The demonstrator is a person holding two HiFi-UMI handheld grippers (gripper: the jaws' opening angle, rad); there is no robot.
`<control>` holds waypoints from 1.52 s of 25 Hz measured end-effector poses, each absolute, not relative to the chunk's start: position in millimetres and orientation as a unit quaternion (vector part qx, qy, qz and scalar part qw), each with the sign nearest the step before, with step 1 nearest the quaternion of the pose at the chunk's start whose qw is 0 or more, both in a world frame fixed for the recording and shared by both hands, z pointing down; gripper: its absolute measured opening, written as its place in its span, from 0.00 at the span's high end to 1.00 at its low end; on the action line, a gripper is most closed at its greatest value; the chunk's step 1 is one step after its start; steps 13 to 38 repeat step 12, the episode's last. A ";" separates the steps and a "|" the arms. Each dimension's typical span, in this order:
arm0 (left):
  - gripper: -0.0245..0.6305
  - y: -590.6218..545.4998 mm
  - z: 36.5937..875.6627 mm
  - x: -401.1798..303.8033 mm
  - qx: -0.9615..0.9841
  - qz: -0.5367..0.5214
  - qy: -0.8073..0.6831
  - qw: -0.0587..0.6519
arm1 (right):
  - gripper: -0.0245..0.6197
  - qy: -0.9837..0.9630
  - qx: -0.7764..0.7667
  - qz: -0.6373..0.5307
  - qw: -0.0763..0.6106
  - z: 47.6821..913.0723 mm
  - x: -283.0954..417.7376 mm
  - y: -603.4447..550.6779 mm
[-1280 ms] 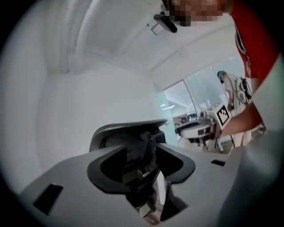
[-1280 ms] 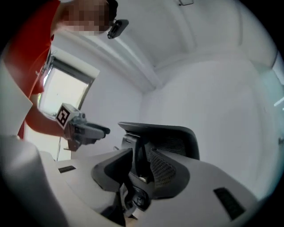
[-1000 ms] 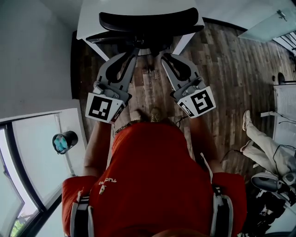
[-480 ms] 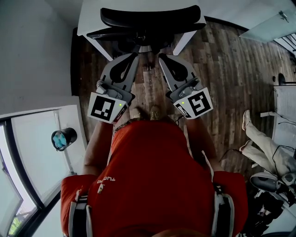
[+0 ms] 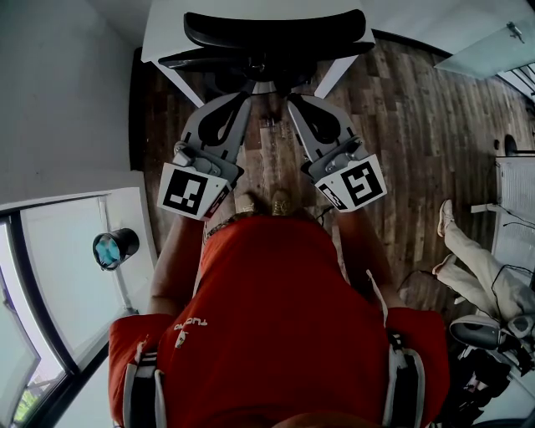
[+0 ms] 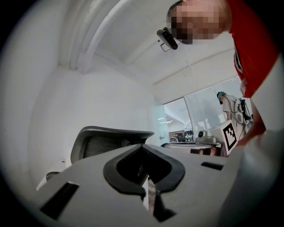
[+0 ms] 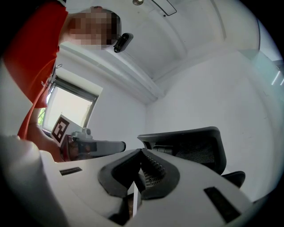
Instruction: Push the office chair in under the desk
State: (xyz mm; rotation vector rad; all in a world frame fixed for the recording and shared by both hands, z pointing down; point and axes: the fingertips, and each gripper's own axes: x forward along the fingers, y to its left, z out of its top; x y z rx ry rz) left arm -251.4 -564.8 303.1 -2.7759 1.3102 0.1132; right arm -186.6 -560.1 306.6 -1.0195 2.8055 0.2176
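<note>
Dark wood-plank floor [image 5: 418,125], seen from above. White wall [image 5: 58,84] at left, glass partition [image 5: 58,284] at lower left. White counter [image 5: 167,25] along the top edge of the head view, with slanted white legs [image 5: 180,88] reaching down to the floor. At far right, the trousered leg [image 5: 472,242] of a seated person.

Black chair [image 5: 276,29] at top centre, against the near edge of the counter and between its two legs. Long axis of the curved backrest running left to right, parallel to that edge. Backrest turned toward the wearer of the red shirt [image 5: 276,318], seat side toward the counter. Seat and base largely hidden under the backrest and the counter.

Left gripper [image 5: 245,96] and right gripper [image 5: 292,99] held side by side, converging slightly, both pointing at the lower back of the chair. Jaws of each brought fully together at the tips, nothing between them. Tips close behind the chair; contact not discernible. In both gripper views, mesh backrest just beyond the closed tips.
</note>
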 end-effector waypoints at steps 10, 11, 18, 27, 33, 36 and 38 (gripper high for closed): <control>0.95 -567.6 306.9 -251.0 -0.905 0.036 0.423 0.034 | 0.93 0.935 -0.340 0.069 0.071 311.3 -185.6 -561.3; 0.95 -567.3 307.5 -250.4 -0.906 0.038 0.421 0.035 | 0.93 0.935 -0.340 0.069 0.071 311.9 -185.6 -561.3; 0.95 -566.9 308.2 -249.8 -0.907 0.040 0.418 0.037 | 0.93 0.935 -0.340 0.069 0.071 312.6 -185.5 -561.3; 0.95 -566.9 308.2 -249.8 -0.907 0.040 0.418 0.037 | 0.93 0.935 -0.340 0.069 0.071 312.6 -185.5 -561.3; 0.95 -566.9 308.2 -249.8 -0.907 0.040 0.418 0.037 | 0.93 0.935 -0.340 0.069 0.071 312.6 -185.5 -561.3; 0.95 -566.9 308.2 -249.8 -0.907 0.040 0.418 0.037 | 0.93 0.935 -0.340 0.069 0.071 312.6 -185.5 -561.3; 0.95 -566.9 308.2 -249.8 -0.907 0.040 0.418 0.037 | 0.93 0.935 -0.340 0.069 0.071 312.6 -185.5 -561.3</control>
